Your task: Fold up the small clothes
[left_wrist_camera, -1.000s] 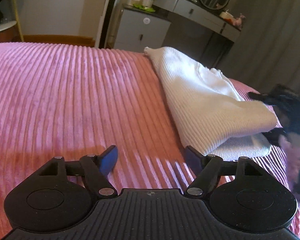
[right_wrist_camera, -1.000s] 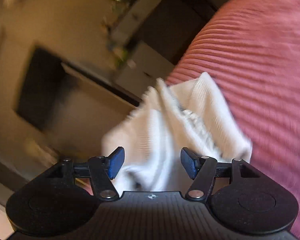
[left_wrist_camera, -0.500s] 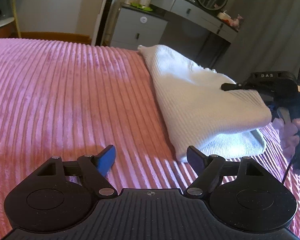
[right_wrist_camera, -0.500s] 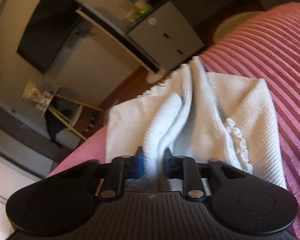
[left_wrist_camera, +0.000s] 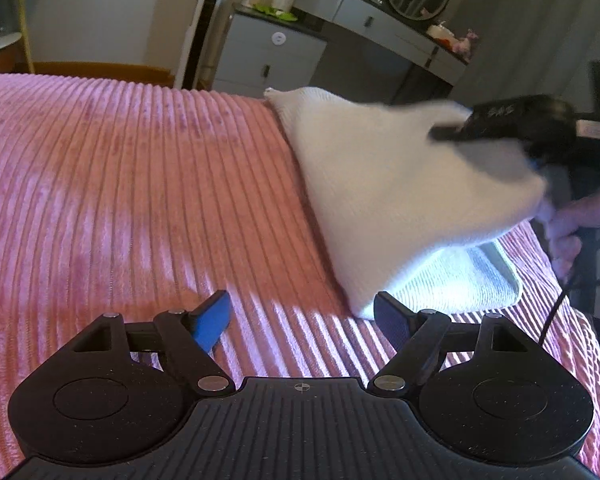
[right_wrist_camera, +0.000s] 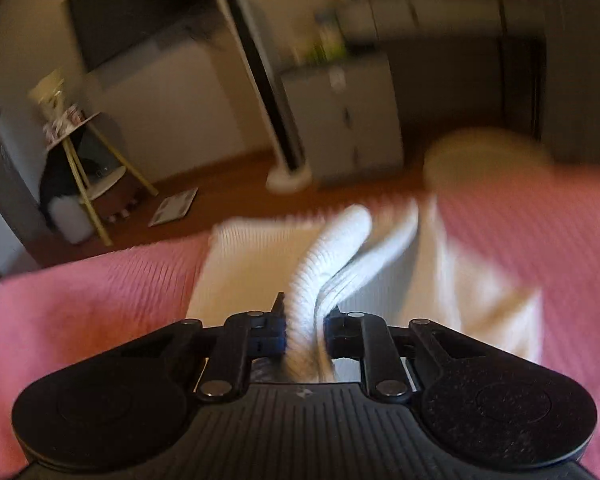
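— Fingers on the left gripper (left_wrist_camera: pixel 302 314)?
— Spread wide over the pink bedspread (left_wrist_camera: pixel 120 184), holding nothing. The white knit (left_wrist_camera: pixel 384 196) lies on the bed just ahead to the right, its near corner close to the right finger. The upper layer is lifted off the lower one, and the right gripper (left_wrist_camera: pixel 512 124) has it at the far edge, blurred.

— And the right wrist view?
— Right gripper (right_wrist_camera: pixel 305 330) is closed tight on a bunched fold of the knit (right_wrist_camera: pixel 332 252). The rest of the cloth trails onto the bedspread (right_wrist_camera: pixel 80 292). A grey cabinet (right_wrist_camera: pixel 340 120) stands beyond, blurred.
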A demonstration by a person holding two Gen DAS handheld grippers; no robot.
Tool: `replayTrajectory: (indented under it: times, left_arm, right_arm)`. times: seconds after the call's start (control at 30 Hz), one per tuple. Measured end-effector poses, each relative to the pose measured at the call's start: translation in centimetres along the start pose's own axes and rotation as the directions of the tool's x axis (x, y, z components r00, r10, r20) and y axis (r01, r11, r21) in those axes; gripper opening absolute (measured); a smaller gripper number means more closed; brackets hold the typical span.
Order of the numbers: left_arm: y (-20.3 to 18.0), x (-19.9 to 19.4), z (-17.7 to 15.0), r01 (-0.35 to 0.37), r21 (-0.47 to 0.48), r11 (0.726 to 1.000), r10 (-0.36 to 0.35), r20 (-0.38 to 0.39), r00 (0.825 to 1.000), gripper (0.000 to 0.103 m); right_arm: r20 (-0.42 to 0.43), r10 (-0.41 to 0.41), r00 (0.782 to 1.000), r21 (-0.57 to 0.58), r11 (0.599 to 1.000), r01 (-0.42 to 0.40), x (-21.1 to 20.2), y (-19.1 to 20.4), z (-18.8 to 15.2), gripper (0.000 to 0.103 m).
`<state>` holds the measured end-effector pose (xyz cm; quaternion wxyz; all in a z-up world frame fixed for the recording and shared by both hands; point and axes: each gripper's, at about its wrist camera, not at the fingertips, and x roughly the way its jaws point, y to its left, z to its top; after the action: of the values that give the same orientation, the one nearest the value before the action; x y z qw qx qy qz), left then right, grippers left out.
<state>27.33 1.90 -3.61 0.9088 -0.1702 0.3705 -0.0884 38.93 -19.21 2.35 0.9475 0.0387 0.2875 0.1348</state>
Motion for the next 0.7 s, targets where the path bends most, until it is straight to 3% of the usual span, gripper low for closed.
replayTrajectory:
  times: [0.07,0.13,0.23,0.3,0.43,0.53,0.63,0.7]
  left_arm:
    - [0.0,-0.2,0.1,0.018,-0.002,1.000,-0.018,0.006,1.000,0.083]
    - [0.0,-0.3,0.1,0.027,-0.006,1.000,-0.027,0.011,1.000,0.083]
    - [0.0,-0.3,0.0,0.040,-0.009,0.999,-0.040,0.002,0.999,0.083]
    - [-0.2,-0.2,-0.2,0.036,0.003,0.999,-0.036,-0.006,0.999,0.083]
    - [-0.3,-0.1,-0.3,0.033,0.015,0.999,-0.033,-0.008,0.999,0.083]
    - [-0.4,0.2,-0.4,0.033,0.010,0.999,-0.032,-0.015,0.999,0.083]
    - [-1.0,0.4,-0.8,0.031,0.035,0.999,-0.031,-0.024,0.999,0.083]
    - [-1.3,0.4,-0.9,0.036,0.046,0.998,-0.035,-0.028,0.999,0.084]
  right_arm:
    - [0.093,-0.095,0.991,-0.115,0.988,0.105,-1.4,0.9,-0.3,0.016]
    - [0.162,-0.175,0.971,-0.229,0.951,0.210,-1.9,1.1,-1.6,0.016]
    - [0.038,-0.191,0.981,-0.201,0.960,0.195,0.2,-1.4,-3.6,0.021]
    - [-0.052,-0.270,0.962,-0.174,0.951,0.257,1.6,-3.1,-5.0,0.028]
    - [0.006,-0.234,0.972,0.086,0.969,0.233,-2.3,-5.5,-5.3,0.047]
    - [0.044,-0.151,0.988,0.246,0.960,0.136,-6.1,-7.1,-6.6,0.054]
    - [0.066,-0.133,0.989,0.349,0.932,0.102,-10.0,-6.9,-8.7,0.056]
    - [0.075,-0.075,0.994,0.423,0.906,0.037,-11.4,-6.5,-10.3,0.056]
